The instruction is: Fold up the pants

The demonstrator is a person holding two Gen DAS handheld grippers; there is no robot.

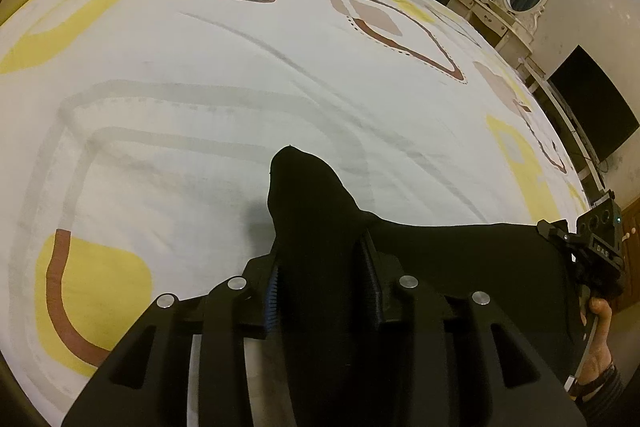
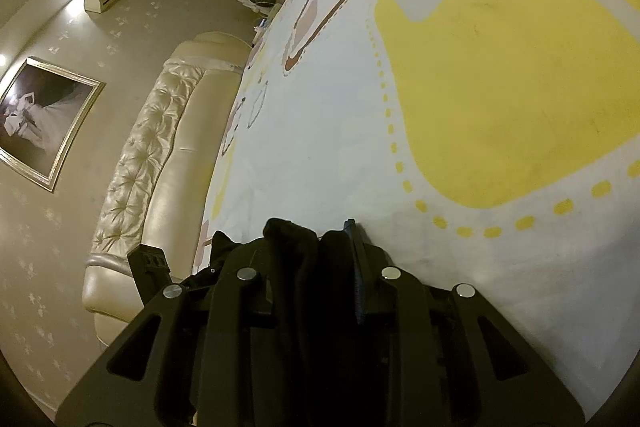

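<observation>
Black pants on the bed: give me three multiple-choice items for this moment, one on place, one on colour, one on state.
1. Where do the pants lie?
A. on a patterned bedsheet
B. on a chair
C. on the floor

2. What colour are they?
A. white
B. black
C. red

3. What has the right gripper between its fingers?
A. nothing
B. a pillow
C. bunched pants cloth

Answers: 1 A, printed sheet spreads beneath them; 2 B, cloth is uniformly black; 3 C, dark cloth fills the closed-in jaws in the right wrist view.

The right tongs (image 1: 600, 251) body reads "DAS".
</observation>
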